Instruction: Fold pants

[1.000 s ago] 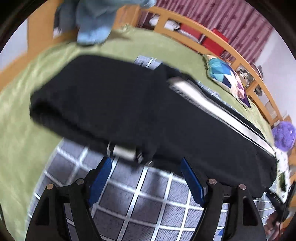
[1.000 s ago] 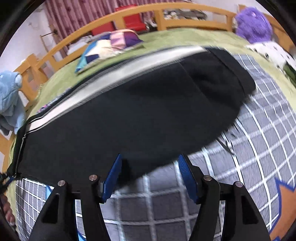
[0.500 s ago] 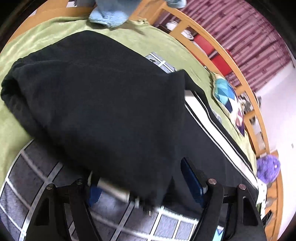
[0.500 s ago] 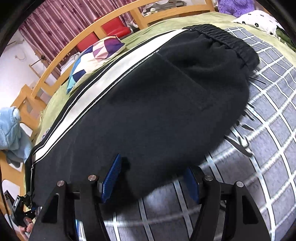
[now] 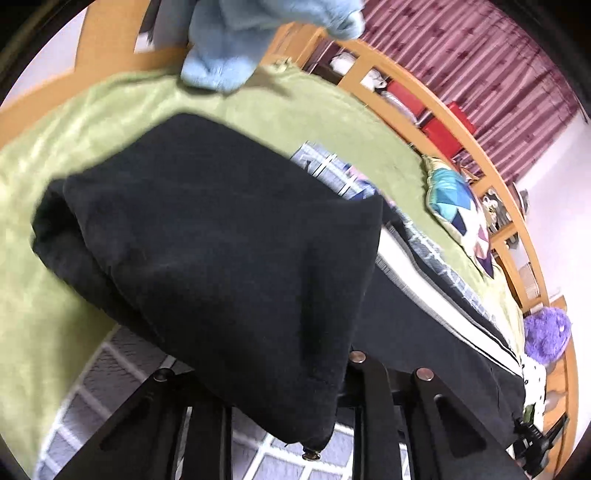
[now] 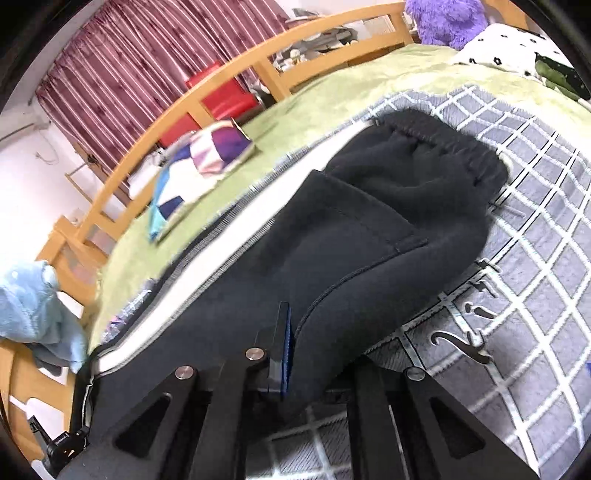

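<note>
Bed: green blanket with a grey checked sheet on top, wooden rail beyond, maroon curtain behind it.
Pants: black pants with a white side stripe, stretched across the checked sheet between the two claws.
Left gripper: jaws have just been closing and now pinch the near edge at the leg end; the fabric drapes over the fingers and hides the pads.
Pants relative to left claw: folded leg end bulges up and ahead of it, the rest runs off to its right.
Right gripper: jaws have just been closing; clenched on the near edge of the pants, one blue pad pressed flat against the cloth.
Pants relative to right claw: elastic waistband lies ahead and to its right, the striped leg trails away to its left.
Nearby: patchwork cushion ahead on the blanket, blue cloth on the rail, purple plush far right.
</note>
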Tool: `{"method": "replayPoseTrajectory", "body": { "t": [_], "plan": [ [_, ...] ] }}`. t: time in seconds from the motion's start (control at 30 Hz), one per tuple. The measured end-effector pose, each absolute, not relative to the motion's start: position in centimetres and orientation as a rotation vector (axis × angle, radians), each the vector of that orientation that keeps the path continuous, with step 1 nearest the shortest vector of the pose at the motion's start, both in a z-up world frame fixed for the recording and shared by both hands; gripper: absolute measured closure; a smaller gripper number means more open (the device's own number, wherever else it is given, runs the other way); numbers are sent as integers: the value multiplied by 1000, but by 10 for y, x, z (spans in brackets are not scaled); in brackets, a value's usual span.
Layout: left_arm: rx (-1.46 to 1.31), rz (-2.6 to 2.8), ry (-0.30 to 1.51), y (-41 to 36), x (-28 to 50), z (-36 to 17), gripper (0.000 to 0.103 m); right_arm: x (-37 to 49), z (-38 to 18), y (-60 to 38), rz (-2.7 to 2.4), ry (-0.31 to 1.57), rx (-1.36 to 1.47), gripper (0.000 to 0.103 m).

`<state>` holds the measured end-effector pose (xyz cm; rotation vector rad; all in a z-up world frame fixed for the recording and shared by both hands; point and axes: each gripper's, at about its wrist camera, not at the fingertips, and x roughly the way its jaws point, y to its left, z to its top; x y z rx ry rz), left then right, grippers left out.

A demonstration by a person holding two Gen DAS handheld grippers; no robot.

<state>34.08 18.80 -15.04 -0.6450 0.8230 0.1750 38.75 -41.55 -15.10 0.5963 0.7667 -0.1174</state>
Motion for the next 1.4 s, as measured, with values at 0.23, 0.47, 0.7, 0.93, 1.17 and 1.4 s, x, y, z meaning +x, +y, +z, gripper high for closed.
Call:
{"method": "replayPoseTrajectory", "body": {
  "t": [0.23, 0.47, 0.7, 0.93, 1.17, 1.4],
  "plan": [
    [-547, 104, 816, 166, 257, -103, 82, 304, -97, -420, -116, 747, 484, 96],
    [-538, 38, 865, 154, 133, -109, 82, 173, -86, -447, -140, 788, 441, 96],
    [-496, 55, 995, 147, 93, -145, 68, 111, -124, -449, -146, 963, 433, 85],
    [-396, 71, 957, 149, 57, -129, 42, 56, -105, -419, -153, 916, 260, 73],
    [-329, 101, 903, 144, 60, -116, 42, 53, -85, -394, -93, 845, 281, 71],
    [-286, 96, 825, 151, 84, -107, 64, 63, -88, -379, -75, 853, 325, 71]
  ]
}}
